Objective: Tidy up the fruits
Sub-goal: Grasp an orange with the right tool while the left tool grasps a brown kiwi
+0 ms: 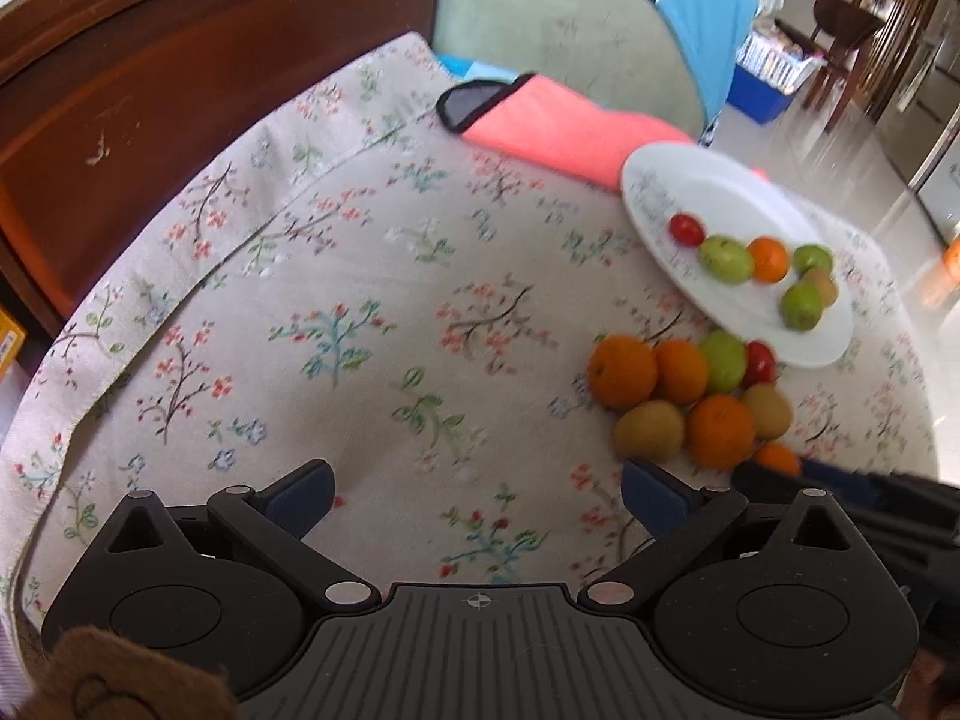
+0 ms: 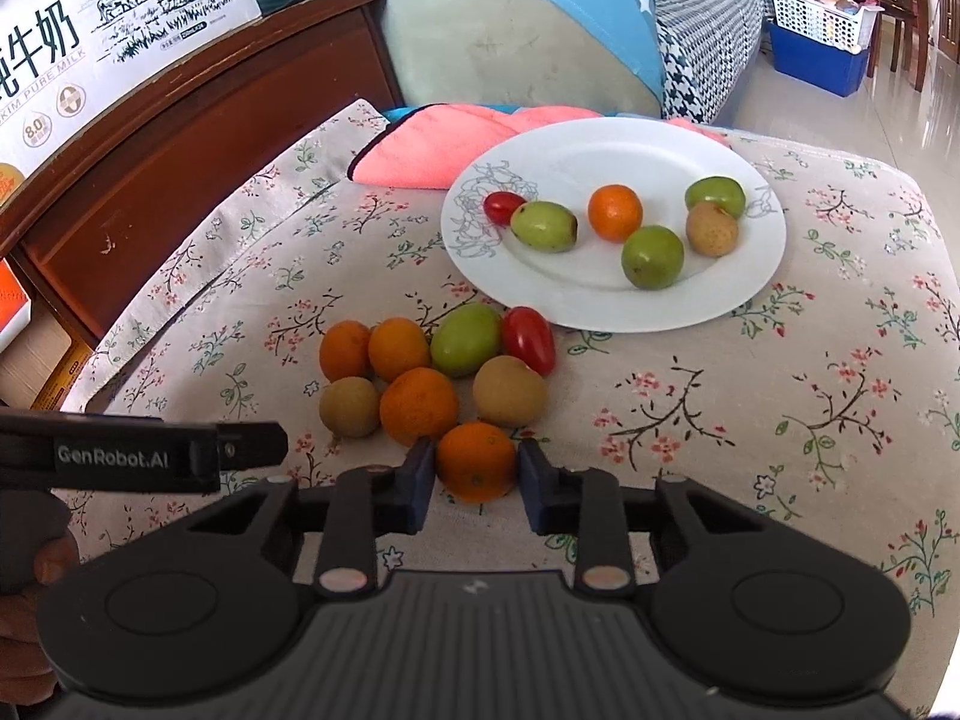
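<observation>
Nearest orange (image 2: 476, 461) is clamped between the pads of the right gripper (image 2: 476, 483), at the near edge of the loose fruit pile (image 2: 435, 369) on the floral tablecloth (image 2: 750, 420).

The orange is seen resting on the cloth, touching the pile behind it: three more oranges, two brown fruits, a green fruit (image 2: 466, 339) and a red tomato (image 2: 528, 339). Just beyond the pile a white plate (image 2: 600, 300) is set, on which a small tomato, three green fruits, one orange (image 2: 614, 212) and one brown fruit are held. A pink cloth (image 2: 432, 147) is tucked behind the plate. The left gripper (image 1: 477, 495) is held wide, nothing between its jaws, over bare cloth to the left of the pile. A milk carton box (image 2: 90, 30) is noted at far left.
</observation>
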